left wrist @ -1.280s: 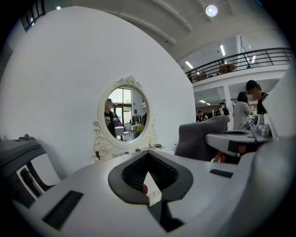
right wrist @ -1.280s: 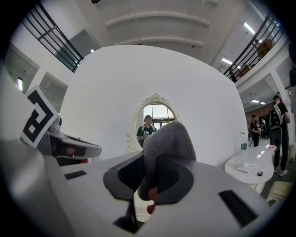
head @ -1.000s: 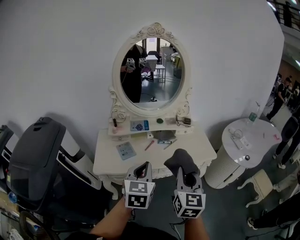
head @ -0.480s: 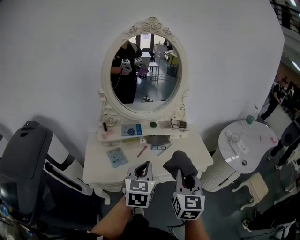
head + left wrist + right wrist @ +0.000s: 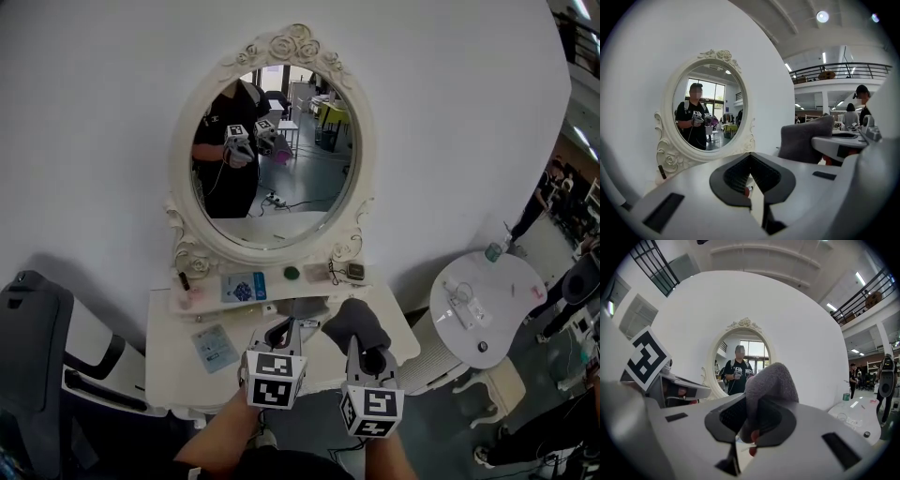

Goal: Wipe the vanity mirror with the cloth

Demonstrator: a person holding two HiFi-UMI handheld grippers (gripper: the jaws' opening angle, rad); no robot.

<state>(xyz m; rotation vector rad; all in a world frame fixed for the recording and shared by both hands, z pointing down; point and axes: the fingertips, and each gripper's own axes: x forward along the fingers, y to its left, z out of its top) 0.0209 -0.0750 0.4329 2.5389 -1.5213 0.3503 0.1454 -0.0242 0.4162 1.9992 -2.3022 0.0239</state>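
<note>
Cloth (image 5: 771, 380) clamped between right gripper (image 5: 749, 422) fingers (image 5: 724, 416), bulging above them

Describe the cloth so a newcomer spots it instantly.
Below the oval white-framed mirror stands a white vanity table, two grippers before it. The cloth is the dark grey wad pinched in the right gripper; the left gripper beside it holds nothing.

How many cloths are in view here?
1. The grey cloth is clamped in the right gripper, held away from the vanity mirror; the shut left gripper holds none. Others may be hidden.
</note>
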